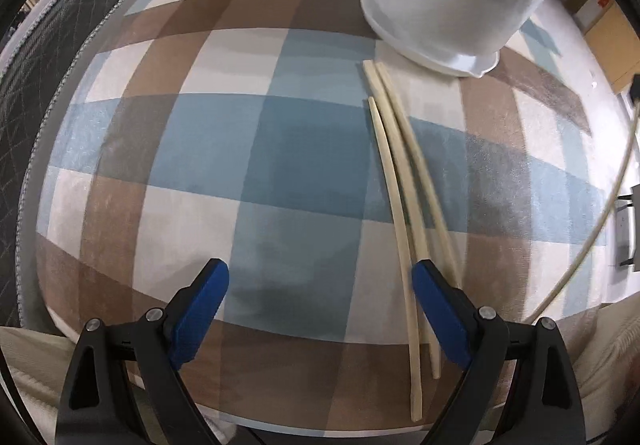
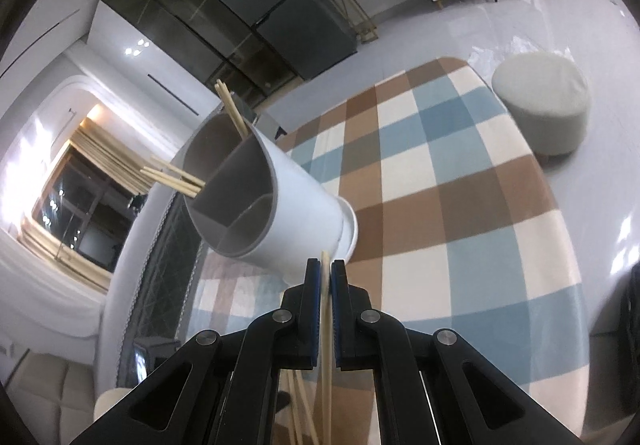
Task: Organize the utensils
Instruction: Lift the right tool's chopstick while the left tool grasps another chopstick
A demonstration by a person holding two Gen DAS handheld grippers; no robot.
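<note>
The left gripper (image 1: 320, 281), jaws spread wide, hangs over three chopsticks (image 1: 394, 181) lying side by side on the checked cloth (image 1: 260, 149) near the white holder (image 1: 452, 1). The right gripper (image 2: 326, 277) pinches one chopstick (image 2: 326, 345) just short of its tip. Light, stiff and smooth, the sticks look best gripped mid-length to resist swivelling.

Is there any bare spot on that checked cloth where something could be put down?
Yes. In the left view the checked cloth is bare from its dark edge across to the three loose chopsticks. It is crowded on the far side, where those chopsticks run up toward the white holder. In the right view, the cloth between holder and round stool is bare too.
</note>
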